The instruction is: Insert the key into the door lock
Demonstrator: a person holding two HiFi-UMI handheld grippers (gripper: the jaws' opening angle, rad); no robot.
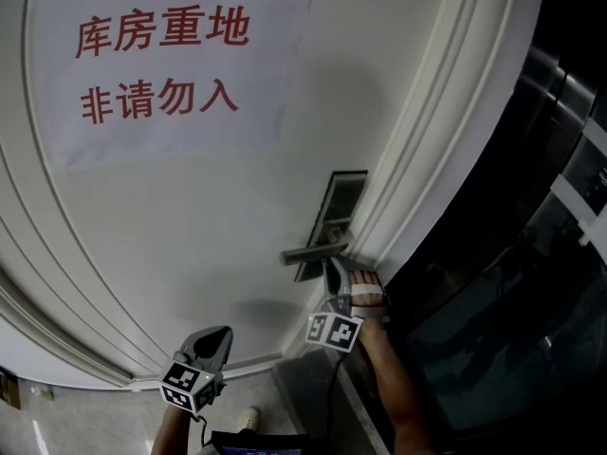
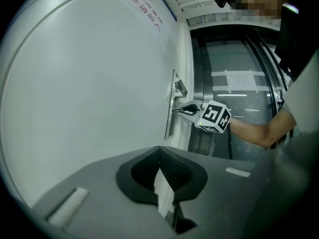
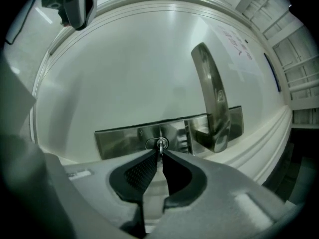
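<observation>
A steel lock plate with a lever handle sits on the white door. In the right gripper view a small metal key stands in the keyhole of the lock plate, left of the handle. My right gripper points straight at it, its jaws a narrow slit apart with the key's head at their tips and the pads not pressing. The right gripper shows just below the handle. My left gripper hangs back from the door, lower left, shut and empty.
A paper sign with red characters is taped high on the door. Stepped white door-frame moulding runs right of the lock, with dark glass and metal panels beyond. A person's forearm trails behind the right gripper. Pale floor lies below.
</observation>
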